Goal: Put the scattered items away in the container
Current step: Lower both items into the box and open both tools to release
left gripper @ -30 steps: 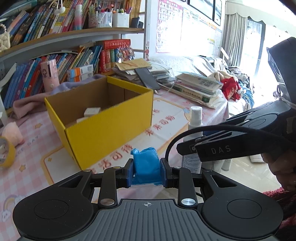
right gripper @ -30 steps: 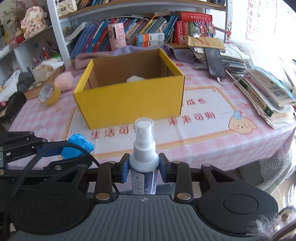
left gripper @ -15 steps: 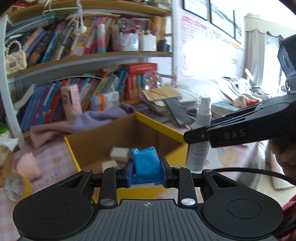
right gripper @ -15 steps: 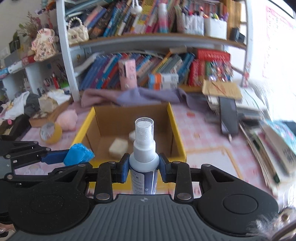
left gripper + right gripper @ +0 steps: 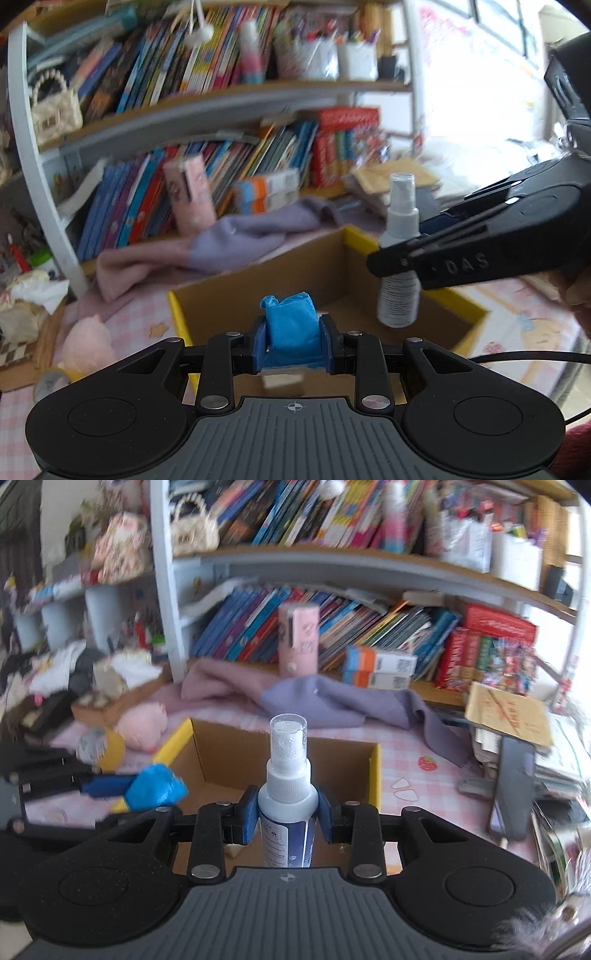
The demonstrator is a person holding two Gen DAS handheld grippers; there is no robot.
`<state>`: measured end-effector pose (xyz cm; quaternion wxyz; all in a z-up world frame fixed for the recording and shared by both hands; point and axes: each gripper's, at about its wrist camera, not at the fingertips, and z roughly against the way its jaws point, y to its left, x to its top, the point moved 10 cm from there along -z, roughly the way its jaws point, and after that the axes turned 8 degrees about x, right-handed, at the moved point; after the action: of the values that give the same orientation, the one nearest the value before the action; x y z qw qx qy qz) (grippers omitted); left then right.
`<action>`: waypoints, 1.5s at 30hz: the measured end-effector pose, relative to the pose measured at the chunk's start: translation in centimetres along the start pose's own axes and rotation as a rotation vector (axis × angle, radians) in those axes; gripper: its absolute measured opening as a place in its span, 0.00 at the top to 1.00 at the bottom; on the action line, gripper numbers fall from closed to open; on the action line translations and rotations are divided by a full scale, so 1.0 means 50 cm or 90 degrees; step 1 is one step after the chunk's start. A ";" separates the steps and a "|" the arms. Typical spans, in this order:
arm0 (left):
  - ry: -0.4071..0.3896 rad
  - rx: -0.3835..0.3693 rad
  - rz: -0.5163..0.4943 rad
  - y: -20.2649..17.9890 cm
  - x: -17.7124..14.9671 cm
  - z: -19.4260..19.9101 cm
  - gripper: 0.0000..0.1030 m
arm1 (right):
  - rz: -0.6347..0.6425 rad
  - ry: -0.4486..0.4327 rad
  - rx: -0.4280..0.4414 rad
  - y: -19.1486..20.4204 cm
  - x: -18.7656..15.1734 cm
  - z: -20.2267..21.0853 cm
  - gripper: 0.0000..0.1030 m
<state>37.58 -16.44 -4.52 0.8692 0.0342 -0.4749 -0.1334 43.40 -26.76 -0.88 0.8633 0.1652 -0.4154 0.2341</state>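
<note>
Holding both items above the open yellow cardboard box on the pink checked tabletop. Left gripper clamped on a crumpled blue bundle, pads pressing both sides. Right gripper closed tight on the body of a white spray bottle, bottle upright, clear cap on top. Two pale blocks partly visible on the box floor. Purple cloth lies behind the box; pink plush and yellow tape roll sit to its left.
</note>
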 end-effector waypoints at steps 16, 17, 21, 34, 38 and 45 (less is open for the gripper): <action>0.143 -0.005 -0.044 -0.028 -0.082 -0.117 0.73 | 0.116 0.217 0.079 -0.003 -0.127 -0.176 0.70; 0.147 -0.005 -0.041 -0.027 -0.083 -0.120 0.73 | 0.120 0.218 0.080 -0.002 -0.127 -0.177 0.70; 0.154 0.002 -0.033 -0.026 -0.085 -0.125 0.70 | 0.117 0.218 0.085 -0.003 -0.126 -0.181 0.70; 0.080 0.054 -0.027 -0.022 -0.053 -0.052 0.34 | 0.089 0.106 0.050 -0.010 -0.063 -0.123 0.55; 0.048 0.062 -0.022 -0.023 -0.039 -0.009 0.29 | 0.074 0.062 0.037 -0.002 -0.041 -0.078 0.55; 0.008 0.103 0.040 0.027 -0.033 0.074 0.19 | 0.026 -0.027 -0.016 0.008 -0.025 0.024 0.49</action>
<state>33.90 -14.45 -3.60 0.8704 0.0901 -0.4792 -0.0674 41.73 -27.35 -1.11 0.8512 0.1511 -0.4399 0.2431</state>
